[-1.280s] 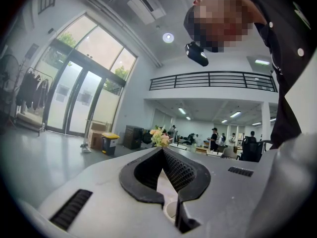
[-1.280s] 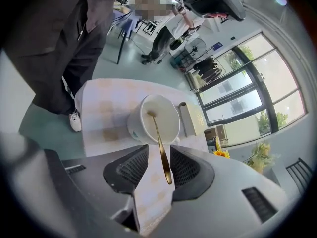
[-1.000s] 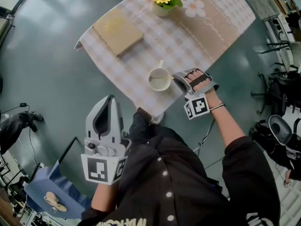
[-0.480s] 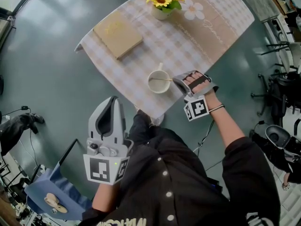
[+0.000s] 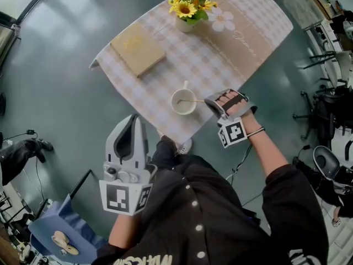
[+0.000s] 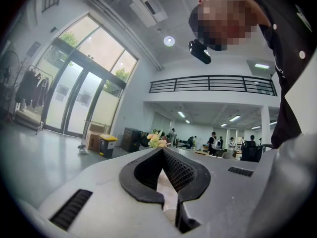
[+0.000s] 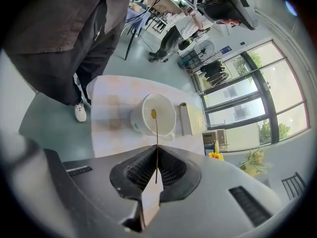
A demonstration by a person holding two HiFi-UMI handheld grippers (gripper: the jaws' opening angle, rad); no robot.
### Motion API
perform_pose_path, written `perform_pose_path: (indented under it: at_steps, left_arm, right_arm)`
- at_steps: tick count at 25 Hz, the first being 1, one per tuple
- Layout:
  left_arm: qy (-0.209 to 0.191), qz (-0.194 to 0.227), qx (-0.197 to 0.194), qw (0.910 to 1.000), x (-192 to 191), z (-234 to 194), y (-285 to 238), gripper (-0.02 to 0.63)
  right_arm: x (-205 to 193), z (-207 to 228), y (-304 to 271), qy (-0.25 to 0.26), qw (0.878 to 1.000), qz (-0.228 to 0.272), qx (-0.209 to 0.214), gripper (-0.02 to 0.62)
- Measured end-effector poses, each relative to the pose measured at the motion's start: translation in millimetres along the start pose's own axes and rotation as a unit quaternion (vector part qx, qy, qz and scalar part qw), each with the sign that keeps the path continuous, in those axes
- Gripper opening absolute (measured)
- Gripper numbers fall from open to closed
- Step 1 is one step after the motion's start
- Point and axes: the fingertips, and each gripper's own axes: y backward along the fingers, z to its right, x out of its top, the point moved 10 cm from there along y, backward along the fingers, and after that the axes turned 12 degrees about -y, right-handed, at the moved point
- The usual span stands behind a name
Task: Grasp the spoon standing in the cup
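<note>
A white cup (image 5: pixel 183 101) stands near the front edge of the checked table (image 5: pixel 237 43). A thin gold spoon (image 5: pixel 194 100) leans out of it toward my right gripper (image 5: pixel 208 101). That gripper's jaws have just been closing and now pinch the spoon's handle. In the right gripper view the spoon (image 7: pixel 156 138) runs from the cup (image 7: pixel 153 115) straight into the right gripper (image 7: pixel 156 170), shut on it. My left gripper (image 5: pixel 132 119) hangs off the table beside my body, jaws together and empty. The left gripper (image 6: pixel 162 152) points level across the hall in its own view.
A tan book (image 5: pixel 138 50) lies at the table's left. A vase of yellow flowers (image 5: pixel 187 10) stands at the far side. The table corner is just below the cup. Office chairs (image 5: pixel 331 93) are at the right and a blue seat (image 5: pixel 55 231) at lower left.
The right gripper's jaws have drawn together on the spoon's handle. Both hands stay about where they were; the head view has shifted slightly.
</note>
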Motion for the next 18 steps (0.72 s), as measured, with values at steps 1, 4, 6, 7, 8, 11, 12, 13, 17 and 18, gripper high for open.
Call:
perform_pose_path:
  at_steps: [1,4,6,7,8,11,12,13,17,18]
  left_arm:
    - [0.000,0.003,-0.001,1.0000,1,1,-1,0.009]
    - [0.002,0.012,-0.006,0.9999,4,3,-5,0.009]
    - [0.002,0.017,-0.011,0.9998,7,4,-8,0.009]
    - [0.001,0.020,-0.011,0.9997,9,5,-9,0.009]
    - [0.000,0.022,-0.011,0.9997,11,6,-11,0.009]
    - [0.003,0.025,-0.008,0.9997,15,5,-14,0.009]
    - [0.004,0.026,-0.007,0.9996,17,5,-14,0.009]
    - [0.004,0.029,-0.007,0.9995,18,4,-15,0.009]
    - [-0.003,0.040,-0.007,0.9992,24,1,-19,0.009]
    - [-0.005,0.043,-0.007,0.9991,26,0,-20,0.009]
  right_arm:
    - [0,2,3,0.000,1.000,-0.002,-0.001,0.002]
    - [1,6,12,-0.008,1.000,0.002,0.003,0.002]
    - [2,10,17,-0.025,1.000,0.009,0.006,0.002]
    - [3,12,20,-0.034,0.999,0.012,0.005,0.002]
    - [3,14,24,-0.041,0.999,0.012,0.003,0.002]
    - [2,24,37,-0.080,0.996,0.022,-0.011,0.002]
    - [2,28,42,-0.101,0.994,0.029,-0.017,0.002]
    - [2,33,47,-0.124,0.991,0.037,-0.024,0.002]
    - [6,52,71,-0.199,0.976,0.069,-0.048,0.002]
    - [7,56,77,-0.217,0.972,0.077,-0.055,0.002]
